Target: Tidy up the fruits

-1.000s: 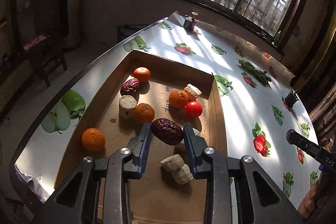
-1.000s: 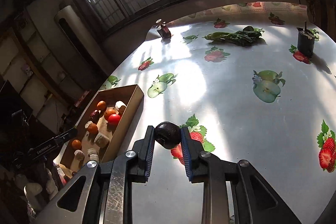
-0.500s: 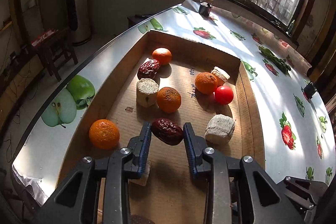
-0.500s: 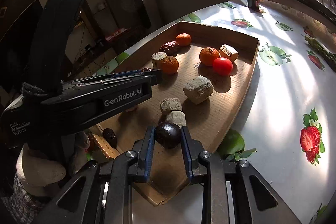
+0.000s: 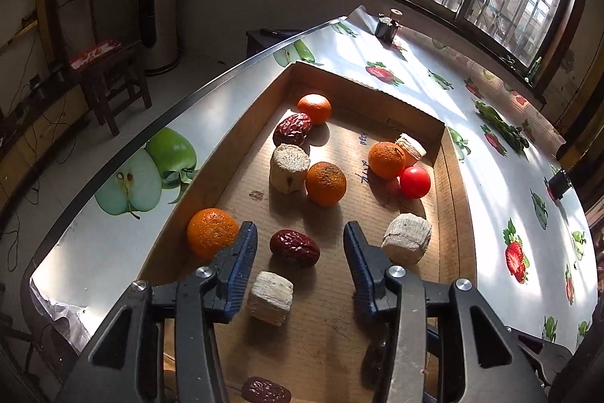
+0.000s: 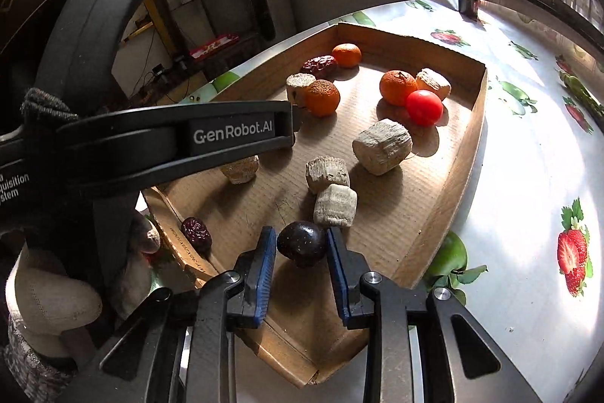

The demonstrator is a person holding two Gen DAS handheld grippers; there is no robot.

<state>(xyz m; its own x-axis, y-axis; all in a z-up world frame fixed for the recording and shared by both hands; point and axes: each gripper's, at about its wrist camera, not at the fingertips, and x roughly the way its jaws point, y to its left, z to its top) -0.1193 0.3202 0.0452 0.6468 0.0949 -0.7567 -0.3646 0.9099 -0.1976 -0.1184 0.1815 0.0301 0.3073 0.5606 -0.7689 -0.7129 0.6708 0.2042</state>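
A shallow cardboard tray [image 5: 449,176] [image 6: 453,176] holds oranges, red dates, a red tomato [image 5: 414,181] [image 6: 424,107] and pale cut chunks. My left gripper [image 5: 300,244] is open above the tray; a red date [image 5: 294,247] lies on the tray floor between its fingers. An orange [image 5: 211,232] sits just left of the left finger. My right gripper [image 6: 298,248] is over the tray's near corner with a dark round fruit [image 6: 302,243] between its pads; the left pad shows a small gap. The left gripper's body [image 6: 170,138] crosses the right wrist view.
The tray sits on a table with a fruit-print cloth [image 5: 506,191] [image 6: 528,176]. A small dark jar [image 5: 389,25] [image 6: 467,2] stands at the far end. Green vegetables [image 5: 498,123] lie at the right. The table's left edge [image 5: 181,108] drops to the floor.
My left gripper has opened and let the red date go onto the tray floor. My right gripper has brought the dark fruit lower over the tray and its jaws have widened a little.
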